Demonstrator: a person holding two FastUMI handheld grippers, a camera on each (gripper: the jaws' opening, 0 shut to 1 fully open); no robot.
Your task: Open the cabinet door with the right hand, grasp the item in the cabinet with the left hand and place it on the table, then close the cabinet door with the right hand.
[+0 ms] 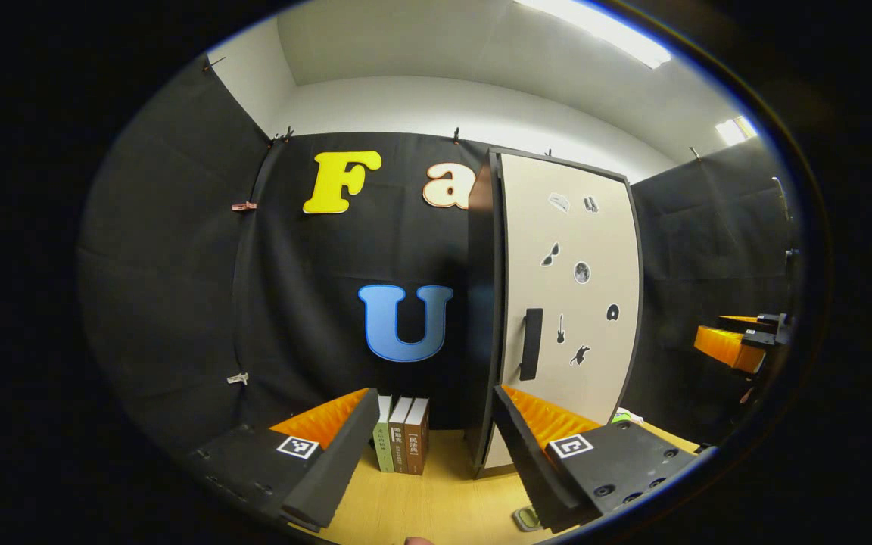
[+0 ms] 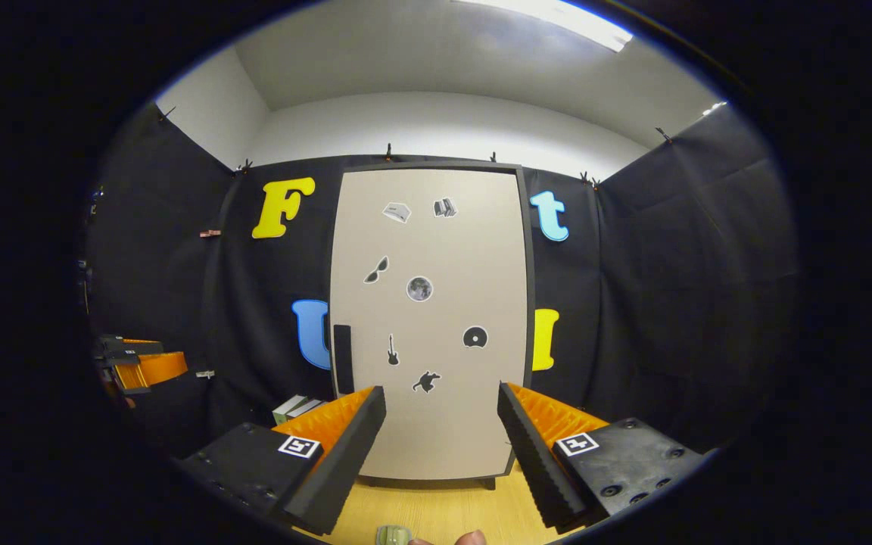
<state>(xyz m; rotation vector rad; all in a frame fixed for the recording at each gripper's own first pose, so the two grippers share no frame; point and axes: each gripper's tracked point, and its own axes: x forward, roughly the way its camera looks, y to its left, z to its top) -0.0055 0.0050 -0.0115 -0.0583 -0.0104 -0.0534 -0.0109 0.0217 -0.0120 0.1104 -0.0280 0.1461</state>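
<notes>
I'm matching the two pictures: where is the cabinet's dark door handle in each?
Left gripper view: door handle, right of centre, on the door's left edge.
Right gripper view: door handle, left of centre, above the left finger.
Shared landmark: the guitar sticker, right of it.

Cabinet door (image 2: 436, 318) beige w/ blk stickers, blk handle (image 2: 342, 359); table (image 2: 443, 511) light wood.

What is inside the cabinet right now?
Cannot tell: the cabinet door is shut, covering the inside. Only its stickers and handle show. Books stand outside, left of the cabinet.
</notes>
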